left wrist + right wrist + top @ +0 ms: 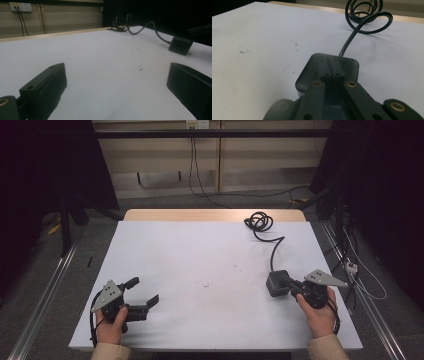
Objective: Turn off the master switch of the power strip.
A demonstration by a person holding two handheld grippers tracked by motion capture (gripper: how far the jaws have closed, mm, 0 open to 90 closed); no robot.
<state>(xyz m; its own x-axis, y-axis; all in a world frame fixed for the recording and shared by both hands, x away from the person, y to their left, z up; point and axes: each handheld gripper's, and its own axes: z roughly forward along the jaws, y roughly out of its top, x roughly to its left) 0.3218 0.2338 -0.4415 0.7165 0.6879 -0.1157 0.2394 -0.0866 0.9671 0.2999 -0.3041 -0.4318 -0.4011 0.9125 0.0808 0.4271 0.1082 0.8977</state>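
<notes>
A black power box (275,285) lies on the white table (200,250) at the right, and its cable (272,245) runs back to a coil (259,221) near the far edge. My right gripper (288,281) is shut, its tips lying over the top of the box (352,66), with nothing between the jaws. In the right gripper view the gripper (331,65) shows its jaws pressed together. My left gripper (145,290) rests at the front left, open and empty. Its own view shows the gripper (116,72) with white table between the jaws and the box (180,44) far off.
A strip of bare wood (215,215) runs along the table's far edge. Metal rails (45,295) lie on the floor on both sides. Cables hang from a wall socket (21,7) behind the table. A few small dark specks (206,285) mark the middle.
</notes>
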